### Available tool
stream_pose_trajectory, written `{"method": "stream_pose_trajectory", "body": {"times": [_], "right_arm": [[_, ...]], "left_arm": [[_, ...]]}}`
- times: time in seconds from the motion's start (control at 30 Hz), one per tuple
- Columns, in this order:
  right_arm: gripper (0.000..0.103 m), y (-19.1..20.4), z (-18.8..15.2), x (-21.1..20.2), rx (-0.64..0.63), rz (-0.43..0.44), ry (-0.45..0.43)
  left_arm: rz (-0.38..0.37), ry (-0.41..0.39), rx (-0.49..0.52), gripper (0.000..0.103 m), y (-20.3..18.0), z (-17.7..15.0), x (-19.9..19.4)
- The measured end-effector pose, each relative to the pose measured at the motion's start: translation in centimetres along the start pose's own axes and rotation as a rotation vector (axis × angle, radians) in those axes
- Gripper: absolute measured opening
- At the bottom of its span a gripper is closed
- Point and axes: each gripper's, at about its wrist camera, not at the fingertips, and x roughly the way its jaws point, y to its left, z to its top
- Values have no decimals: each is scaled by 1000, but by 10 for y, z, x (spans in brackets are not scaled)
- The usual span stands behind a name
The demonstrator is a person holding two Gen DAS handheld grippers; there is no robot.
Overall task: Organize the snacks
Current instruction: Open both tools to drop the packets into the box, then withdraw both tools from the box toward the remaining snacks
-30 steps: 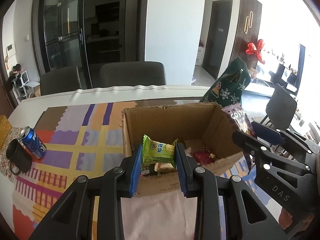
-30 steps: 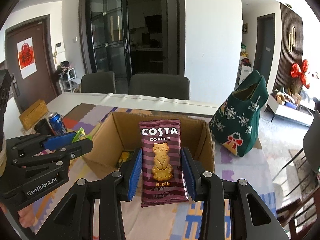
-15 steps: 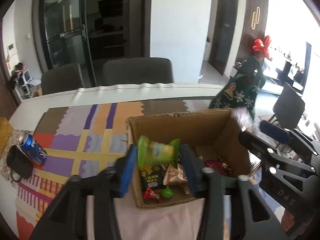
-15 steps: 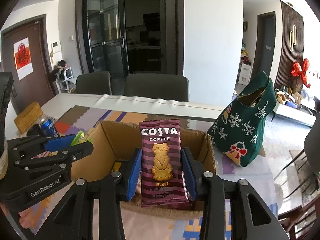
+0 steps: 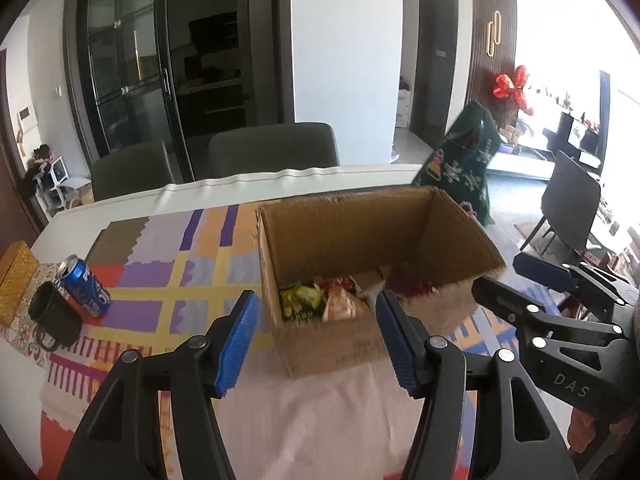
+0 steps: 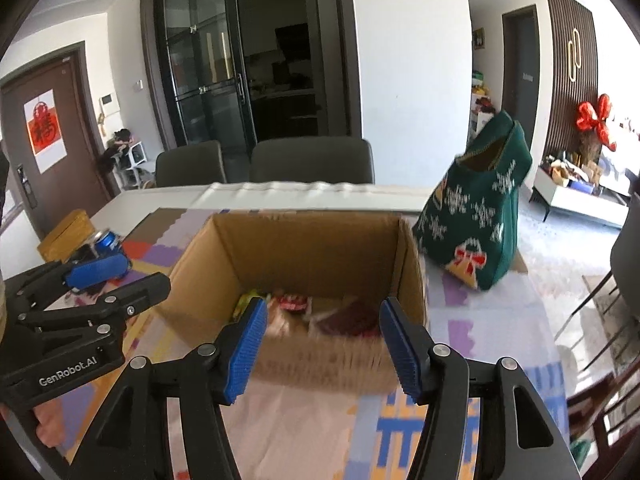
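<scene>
So the snacks (image 5: 316, 300) are sitting in a loose pile on the floor of the cardboard box (image 5: 360, 216), bunched toward its near wall: a green-and-yellow packet, something red, a dark maroon pack, all a bit blurred. The drop-off step is basically what's being wrapped up here.

Both tools are parked just in front of the box's near wall. The left gripper (image 5: 316, 340) is seen with its blue pads spread apart and nothing between them; its jaws have just been opening. Same story for the right gripper (image 6: 322, 344): jaws have just been opening, pads apart, nothing held, the box's near wall showing through the gap.

Left of the box, a blue soda can (image 5: 86, 286) and a dark mug (image 5: 52, 316) are parked on the patterned table mat (image 5: 160, 280), with a gold box (image 5: 14, 276) further left. To the box's right, a green knitted bag (image 6: 480, 224) stands upright.

Next move, as a guess: both grippers get pulled back clear of the box rim and pointed at whatever loose snacks are left. None can be made out on the table from here, so a look around is probably called for first.
</scene>
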Motion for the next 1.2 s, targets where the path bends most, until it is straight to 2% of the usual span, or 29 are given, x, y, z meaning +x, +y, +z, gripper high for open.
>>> {"method": "stream_pose_trajectory", "body": {"times": [0.27,0.47,0.8,0.93,1.2], "right_arm": [[59,5,-42,-19,20,29,57],[59,11,-73,-25,23,38,115],[59,12,-124,-12,74,58,263],[59,13,-144,-3,99,60,328],[59,14,-167,14,142,70,409]], "left_arm": [[-24,7,17,61,-7,-44,-28],[-28,39,28,61,-11,-78,-35],[-42,110,38,61,-16,-122,-30],[-26,127,43,61,-17,-138,-28],[-45,196,25,61,-17,-166,-18]]}}
